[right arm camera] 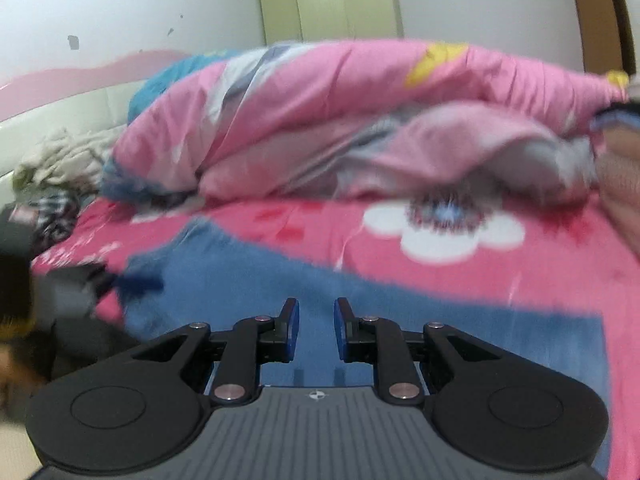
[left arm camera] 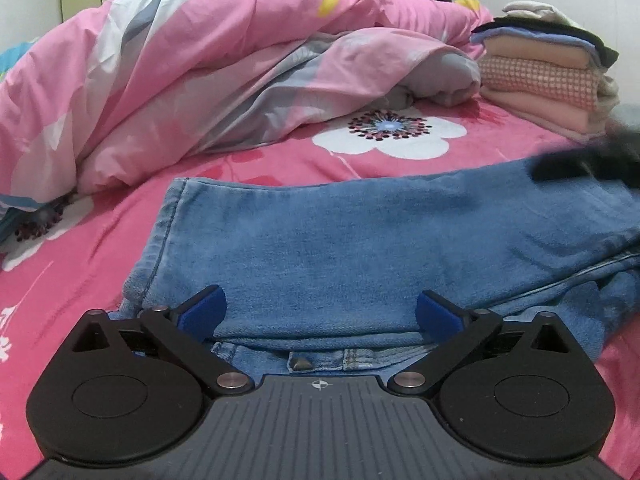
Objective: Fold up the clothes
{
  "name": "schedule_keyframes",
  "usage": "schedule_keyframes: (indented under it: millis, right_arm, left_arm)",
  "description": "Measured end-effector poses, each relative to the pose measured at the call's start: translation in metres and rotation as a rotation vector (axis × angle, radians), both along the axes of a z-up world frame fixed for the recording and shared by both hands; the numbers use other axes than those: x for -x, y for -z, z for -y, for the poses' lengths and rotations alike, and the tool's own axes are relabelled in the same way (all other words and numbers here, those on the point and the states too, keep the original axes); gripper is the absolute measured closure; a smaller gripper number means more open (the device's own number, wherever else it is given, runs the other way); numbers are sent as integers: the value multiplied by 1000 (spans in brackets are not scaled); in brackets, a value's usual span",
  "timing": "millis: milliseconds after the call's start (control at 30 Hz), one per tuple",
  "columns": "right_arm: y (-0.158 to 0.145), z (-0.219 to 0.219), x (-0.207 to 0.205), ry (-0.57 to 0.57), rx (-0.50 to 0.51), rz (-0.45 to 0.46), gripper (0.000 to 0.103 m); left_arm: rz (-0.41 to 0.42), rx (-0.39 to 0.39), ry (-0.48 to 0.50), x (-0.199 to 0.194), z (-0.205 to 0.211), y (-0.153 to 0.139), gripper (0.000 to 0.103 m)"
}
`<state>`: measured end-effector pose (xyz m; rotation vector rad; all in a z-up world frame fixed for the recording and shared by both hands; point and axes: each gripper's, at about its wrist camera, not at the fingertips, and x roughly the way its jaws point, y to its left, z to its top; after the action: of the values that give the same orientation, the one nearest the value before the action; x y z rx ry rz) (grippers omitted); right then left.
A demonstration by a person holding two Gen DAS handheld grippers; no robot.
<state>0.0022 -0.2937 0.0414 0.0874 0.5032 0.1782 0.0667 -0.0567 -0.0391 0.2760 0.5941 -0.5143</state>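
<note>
While folded over on itself, the blue jeans [left arm camera: 320,248] lie flat across the pink flowered bedsheet [left arm camera: 380,160], waistband side nearest the left wrist cam, hem edge to the left.

Left gripper [left arm camera: 320,312]: jaws spread wide, blue pads either side of the folded denim near the waistband, w/ cloth lying between them; pads don't press on it, nothing held.

Right gripper [right arm camera: 316,328]: jaws narrow, a small gap between the blue pads, only denim seen thru the gap below; nothing clamped as far as the blurred view shows. In left wrist cam it shows as a dark blur over the jeans' right end.

Edges/room: bare sheet lies beyond the jeans' far edge, up to the rumpled pink quilt [left arm camera: 192,64] along the back. Stack of folded clothes [left arm camera: 548,76] sits at far right, apart from the jeans. Loose clothes pile [right arm camera: 60,172] at far left in right wrist cam, well apart. Wardrobe [right arm camera: 332,4] stands against the back wall.
</note>
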Motion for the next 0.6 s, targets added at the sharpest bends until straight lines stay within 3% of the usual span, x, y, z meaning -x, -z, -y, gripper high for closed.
schedule_keyframes:
  millis: [100, 233, 367, 433, 600]
  right_arm:
    - [6, -4, -32, 13, 20, -40, 83]
    - [51, -20, -64, 37, 104, -195, 83]
    - [25, -18, -68, 47, 53, -216, 83]
    - [10, -20, -74, 28, 41, -179, 83]
    - [30, -34, -112, -29, 79, -274, 85]
  left_arm:
    - [0, 3, 2, 0, -1, 0, 0]
    - [0, 7, 4, 1, -2, 0, 0]
    - [-2, 17, 6, 0, -4, 0, 0]
    - [-2, 20, 7, 0, -4, -1, 0]
    - [-5, 31, 8, 0, -5, -2, 0]
